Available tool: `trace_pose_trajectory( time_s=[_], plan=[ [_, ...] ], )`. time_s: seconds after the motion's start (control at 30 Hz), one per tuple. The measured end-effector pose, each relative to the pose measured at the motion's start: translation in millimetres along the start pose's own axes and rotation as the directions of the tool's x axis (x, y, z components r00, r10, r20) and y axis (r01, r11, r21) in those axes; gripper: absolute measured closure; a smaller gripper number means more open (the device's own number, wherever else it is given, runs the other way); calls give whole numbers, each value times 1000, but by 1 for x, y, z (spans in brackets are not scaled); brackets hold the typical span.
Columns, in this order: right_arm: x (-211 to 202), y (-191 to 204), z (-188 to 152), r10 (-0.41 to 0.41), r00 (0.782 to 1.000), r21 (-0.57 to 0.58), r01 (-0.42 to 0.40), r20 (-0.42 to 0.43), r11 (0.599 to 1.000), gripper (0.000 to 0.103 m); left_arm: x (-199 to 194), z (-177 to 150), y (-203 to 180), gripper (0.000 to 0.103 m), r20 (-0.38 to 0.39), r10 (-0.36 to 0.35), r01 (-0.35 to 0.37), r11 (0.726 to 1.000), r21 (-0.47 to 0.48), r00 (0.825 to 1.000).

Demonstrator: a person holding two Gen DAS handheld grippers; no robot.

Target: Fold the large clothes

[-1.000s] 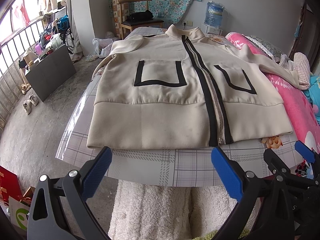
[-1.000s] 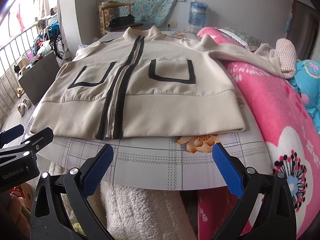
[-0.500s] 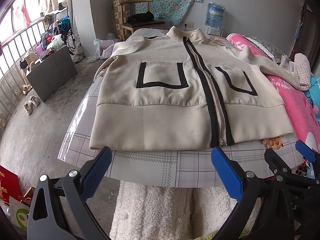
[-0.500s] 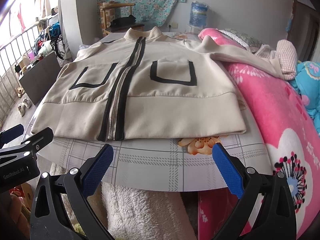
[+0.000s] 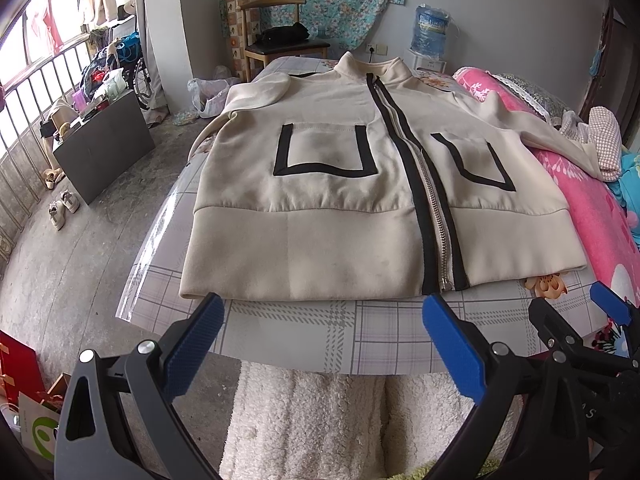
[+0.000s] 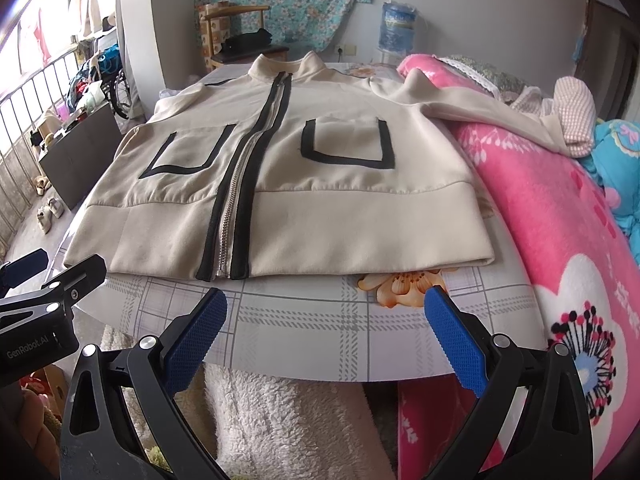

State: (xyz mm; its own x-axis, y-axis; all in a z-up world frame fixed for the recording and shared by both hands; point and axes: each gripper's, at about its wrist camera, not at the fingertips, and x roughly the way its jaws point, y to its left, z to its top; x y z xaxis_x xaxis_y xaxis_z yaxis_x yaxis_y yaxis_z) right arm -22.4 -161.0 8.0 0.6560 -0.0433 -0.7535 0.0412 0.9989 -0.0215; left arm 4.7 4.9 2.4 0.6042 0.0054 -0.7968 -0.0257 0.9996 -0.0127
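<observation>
A cream zip-up jacket [image 5: 332, 208] with black trim and two black-outlined pockets lies flat, front up, on a table with a grey checked cloth [image 5: 304, 328]. Its hem faces me and its collar points away. One sleeve [image 6: 480, 108] stretches out over the pink bedding on the right. My left gripper [image 5: 324, 332] hangs open just in front of the hem, nothing between its blue pads. In the right wrist view the same jacket [image 6: 320, 184] fills the table, and my right gripper [image 6: 326, 328] is open too, short of the hem.
A pink flowered blanket [image 6: 560, 216] borders the table on the right. A fluffy white rug [image 5: 304, 420] lies below the table's near edge. A wooden chair [image 5: 276, 40], a water bottle [image 5: 432, 28] and a dark cabinet [image 5: 104, 148] stand farther off.
Both grippers have crept slightly forward toward the jacket's hem. Both stay open and the jacket has not moved.
</observation>
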Motion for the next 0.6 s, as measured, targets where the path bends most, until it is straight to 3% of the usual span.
trace_pose_trajectory(
  time_s=[0.33,0.6],
  plan=[
    [4,-2,-1,5,1000,9,-5,-8,1000,8,0,1,4,5,-6,0,0,1000,0,1000],
    [19,-23,4,27,999,39,-26,-24,999,8,21,-2,22,5,-24,-8,7,1000,-23,1000]
  ],
)
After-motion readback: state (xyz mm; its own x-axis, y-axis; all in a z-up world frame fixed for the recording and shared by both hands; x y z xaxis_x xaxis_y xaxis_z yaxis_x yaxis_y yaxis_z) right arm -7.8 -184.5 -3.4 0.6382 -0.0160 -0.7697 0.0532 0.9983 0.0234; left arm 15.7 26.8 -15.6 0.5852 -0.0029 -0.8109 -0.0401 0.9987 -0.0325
